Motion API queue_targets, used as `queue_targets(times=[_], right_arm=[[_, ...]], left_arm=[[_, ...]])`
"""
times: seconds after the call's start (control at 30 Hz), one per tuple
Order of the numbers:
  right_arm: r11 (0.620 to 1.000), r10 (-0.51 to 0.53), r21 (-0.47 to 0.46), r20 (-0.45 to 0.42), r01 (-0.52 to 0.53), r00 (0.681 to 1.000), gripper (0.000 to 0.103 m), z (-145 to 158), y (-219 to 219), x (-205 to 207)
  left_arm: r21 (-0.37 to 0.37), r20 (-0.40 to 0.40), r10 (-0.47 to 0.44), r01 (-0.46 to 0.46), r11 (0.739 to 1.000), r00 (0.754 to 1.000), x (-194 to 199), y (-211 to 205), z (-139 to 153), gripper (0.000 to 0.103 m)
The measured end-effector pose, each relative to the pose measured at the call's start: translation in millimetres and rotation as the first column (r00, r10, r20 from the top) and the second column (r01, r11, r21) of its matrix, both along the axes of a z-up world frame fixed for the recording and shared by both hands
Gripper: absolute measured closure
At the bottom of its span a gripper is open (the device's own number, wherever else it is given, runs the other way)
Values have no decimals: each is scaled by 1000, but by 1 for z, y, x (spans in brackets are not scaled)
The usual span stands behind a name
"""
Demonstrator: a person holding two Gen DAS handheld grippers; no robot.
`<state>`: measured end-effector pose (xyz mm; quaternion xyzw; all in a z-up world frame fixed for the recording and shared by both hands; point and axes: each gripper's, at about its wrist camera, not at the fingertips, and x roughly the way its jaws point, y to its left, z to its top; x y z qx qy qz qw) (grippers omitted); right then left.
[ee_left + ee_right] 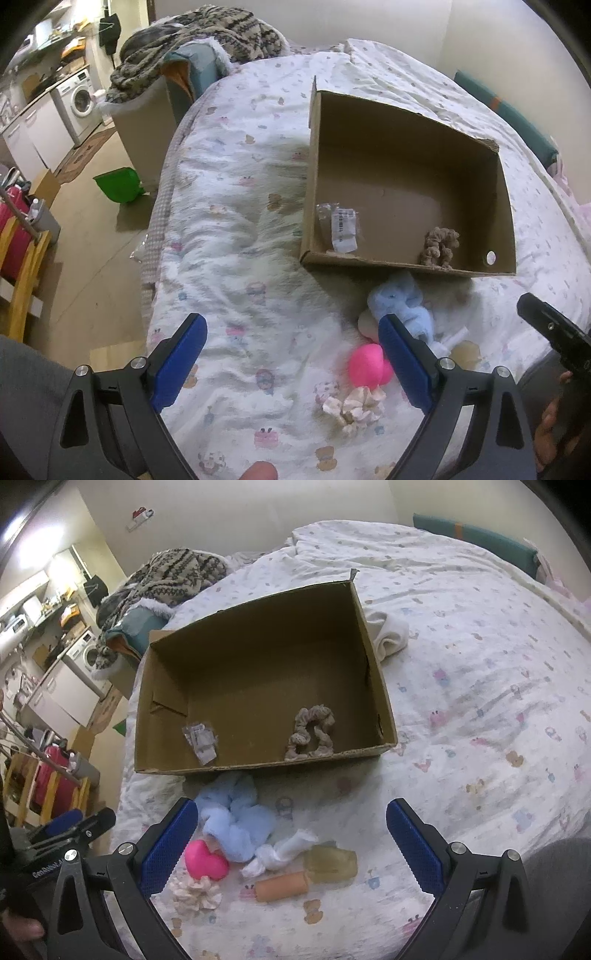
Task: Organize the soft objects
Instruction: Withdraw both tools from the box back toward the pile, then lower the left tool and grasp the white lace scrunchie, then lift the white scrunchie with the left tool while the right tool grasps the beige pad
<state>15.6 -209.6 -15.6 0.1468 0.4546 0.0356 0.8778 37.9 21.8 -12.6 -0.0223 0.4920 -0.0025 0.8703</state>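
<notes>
The brown scrunchie already lies inside the cardboard box on the bed, while the blue cloth, pink heart, cream scrunchie and white knotted rag wait just in front of the box's near wall. Both the left tool and right tool hang open and empty above that pile. The step in hand looks like choosing the next soft piece; the right tool would need to drop onto one, close, and lift it over the near wall.
</notes>
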Motion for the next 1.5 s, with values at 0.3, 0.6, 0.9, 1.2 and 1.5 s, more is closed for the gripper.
queue_targets(times=[0.3, 0.6, 0.9, 1.2, 1.5], right_arm=[[999, -48, 5, -64, 48, 997, 0, -12, -6, 3], [991, -49, 119, -154, 68, 987, 0, -35, -18, 12], [988, -33, 143, -187, 61, 982, 0, -45, -16, 14], [984, -36, 161, -208, 71, 977, 0, -49, -17, 17], [970, -73, 206, -260, 129, 963, 0, -56, -32, 13]], left_arm=[[-44, -115, -5, 0, 999, 993, 1, 2, -26, 10], [-159, -290, -110, 66, 985, 951, 3, -23, -71, 12], [-135, -370, -203, 164, 977, 907, 0, -59, -102, 34], [-119, -420, -235, 203, 972, 877, -6, -64, -108, 86], [-155, -251, -234, 199, 968, 939, -26, -37, -48, 89]])
